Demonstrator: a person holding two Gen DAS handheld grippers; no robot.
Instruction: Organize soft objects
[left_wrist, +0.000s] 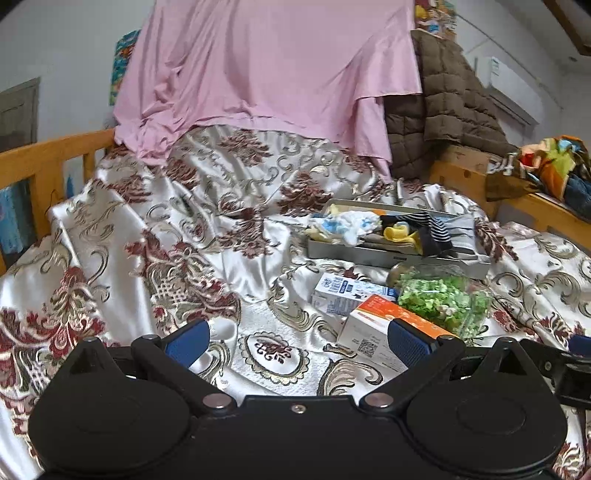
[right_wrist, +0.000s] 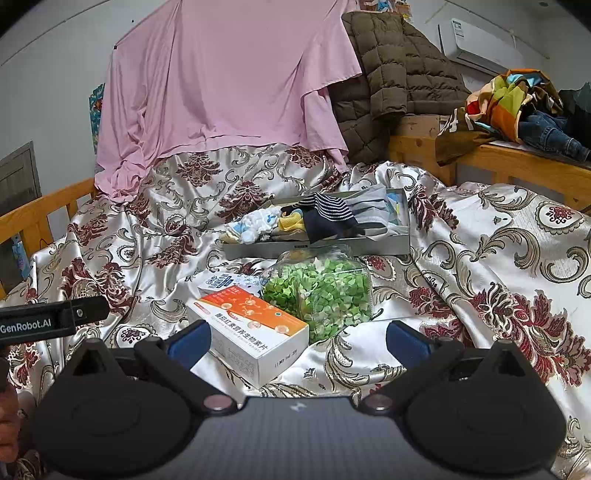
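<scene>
The left claw (left_wrist: 297, 341) hovers over the patterned bedspread (left_wrist: 155, 229), jaws spread wide and holding nothing. Ahead of it and to its right lies the grey tray (left_wrist: 369, 254) of socks (left_wrist: 424, 230), its long side running left to right across the view. Just beside the left claw's right finger sits an orange-and-white box (left_wrist: 373, 332). The right claw (right_wrist: 297, 341) is likewise wide and empty, with that box between its fingers' line, a bag of green bits (right_wrist: 321, 295) ahead and the tray beyond.
</scene>
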